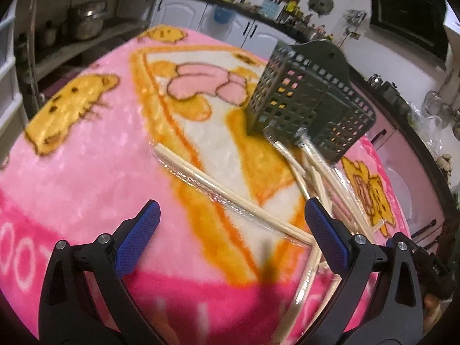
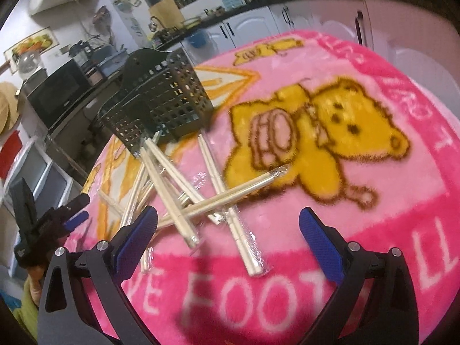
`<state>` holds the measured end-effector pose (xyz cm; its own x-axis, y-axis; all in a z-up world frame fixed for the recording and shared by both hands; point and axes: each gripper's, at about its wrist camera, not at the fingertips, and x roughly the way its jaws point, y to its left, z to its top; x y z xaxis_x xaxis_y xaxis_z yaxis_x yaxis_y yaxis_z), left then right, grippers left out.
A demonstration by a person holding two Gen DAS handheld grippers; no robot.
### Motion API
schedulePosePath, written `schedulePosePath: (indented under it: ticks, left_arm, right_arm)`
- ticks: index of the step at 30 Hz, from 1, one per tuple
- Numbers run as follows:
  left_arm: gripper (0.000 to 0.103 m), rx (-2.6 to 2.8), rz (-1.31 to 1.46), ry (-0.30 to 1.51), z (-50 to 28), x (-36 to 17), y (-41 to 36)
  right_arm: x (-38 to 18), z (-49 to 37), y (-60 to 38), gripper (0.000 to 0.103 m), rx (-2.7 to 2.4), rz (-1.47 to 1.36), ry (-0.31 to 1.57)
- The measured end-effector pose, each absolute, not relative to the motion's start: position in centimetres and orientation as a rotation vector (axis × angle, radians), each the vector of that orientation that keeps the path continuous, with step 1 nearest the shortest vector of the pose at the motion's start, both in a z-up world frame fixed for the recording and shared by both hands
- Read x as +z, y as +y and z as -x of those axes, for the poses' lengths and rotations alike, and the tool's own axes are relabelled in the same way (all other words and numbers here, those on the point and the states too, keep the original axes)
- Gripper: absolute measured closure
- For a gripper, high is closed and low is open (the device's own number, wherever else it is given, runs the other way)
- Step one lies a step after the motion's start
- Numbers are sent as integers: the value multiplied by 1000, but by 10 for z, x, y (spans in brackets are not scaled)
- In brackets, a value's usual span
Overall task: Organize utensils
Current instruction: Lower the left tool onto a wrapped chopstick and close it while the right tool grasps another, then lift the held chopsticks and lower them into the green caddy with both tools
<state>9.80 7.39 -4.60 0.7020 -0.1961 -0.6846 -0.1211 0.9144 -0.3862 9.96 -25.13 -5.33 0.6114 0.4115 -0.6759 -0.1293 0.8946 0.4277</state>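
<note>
Pink bear-print blanket (image 2: 287,109) — dark grid holder (image 2: 169,100), pale chopsticks (image 2: 172,198), blue fingers (image 2: 135,238).

Table covered by a pink bear-print blanket (image 2: 373,149). Dark mesh basket (image 2: 172,100) stands toward the far edge; wrapped chopsticks (image 2: 218,198) lie scattered, crossing, before it.

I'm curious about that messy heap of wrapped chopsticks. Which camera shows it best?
The right wrist view: the chopstick pile lies crisscrossed mid-frame, nearly whole. The left wrist view shows one separate pair clearly, but the pile sits at its right side, partly hidden behind a finger.
</note>
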Motion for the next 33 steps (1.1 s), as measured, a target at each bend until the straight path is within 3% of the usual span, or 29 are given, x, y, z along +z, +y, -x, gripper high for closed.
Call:
schedulePosePath:
  ticks: [9,21,27,29,33]
  left_arm:
    - [17,-1,493,870,-128,-55,93]
    - [50,107,440,912,-162,-54,102]
    - [73,148,418,892,-171,-56,108]
    - [82,157,413,886,-172,-57,110]
    - [89,156,406,869,-173,-57,113]
  right_arm:
    - [-61,-123,-264,22,310,-462,915]
    - [-65,-148,-278,44,293,-569,931]
    - [-69,-155,-282,70,290,-586,934]
    - [-70,-156,-283,84,297,-595,934]
    - [-66,-154,-283,94,347,-605,909]
